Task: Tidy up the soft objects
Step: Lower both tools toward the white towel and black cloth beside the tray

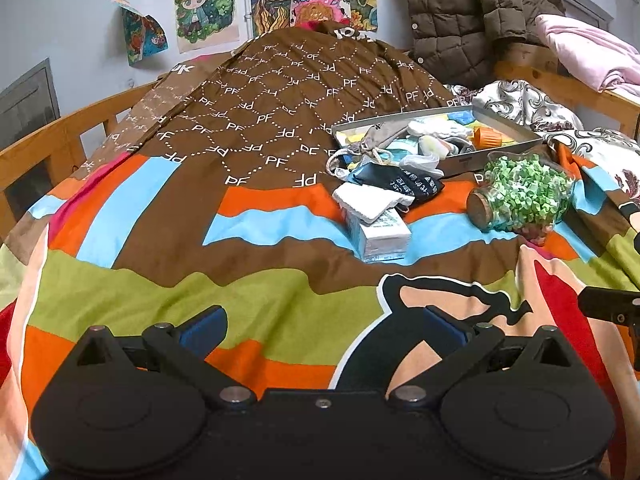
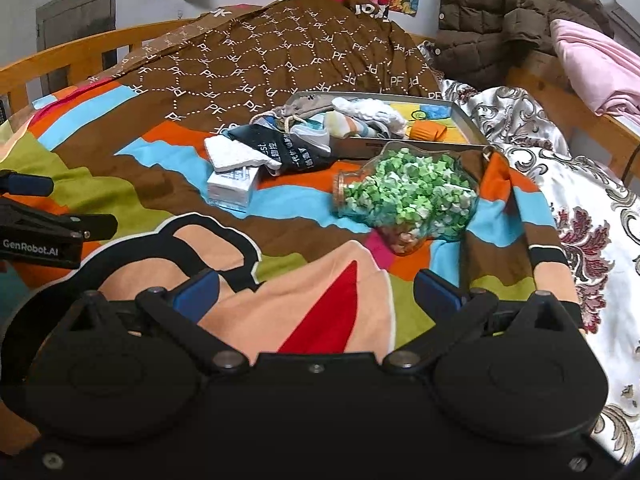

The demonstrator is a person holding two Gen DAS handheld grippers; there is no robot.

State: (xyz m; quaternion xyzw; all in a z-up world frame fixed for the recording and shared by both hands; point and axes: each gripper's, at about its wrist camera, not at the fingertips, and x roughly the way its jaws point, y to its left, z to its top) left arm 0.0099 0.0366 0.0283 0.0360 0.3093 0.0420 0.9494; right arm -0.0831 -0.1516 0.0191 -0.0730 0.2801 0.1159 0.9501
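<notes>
- Grippers: my left gripper (image 1: 322, 330) and right gripper (image 2: 316, 294) both hover low over the bedspread (image 1: 168, 240), jaws spread wide, nothing between them, well short of the metal tray (image 2: 460, 130).
- Soft items: a black printed cloth (image 2: 298, 152) and a white quilted cloth (image 2: 236, 156) lie just in front of the tray's near-left corner, the white one draped on a tissue pack (image 2: 230, 190). A drawstring pouch (image 2: 292, 114) hangs over the tray's left rim; socks and white fabric already sit inside.
- Step, as I judge it: pick up a loose cloth and place it in the tray.
- Method: I would pinch the black cloth at a raised fold, lift clear of the tissue pack, then lower it well inside the rim so it cannot slide back out.
- Hazard: a glass jar (image 2: 404, 196) of green paper stars lies on its side just right of the cloths, in front of the tray; round and smooth, it may roll if nudged.
- Materials: cloths limp and thin; tray rigid, shallow, straight-walled; bedspread soft and yielding.
</notes>
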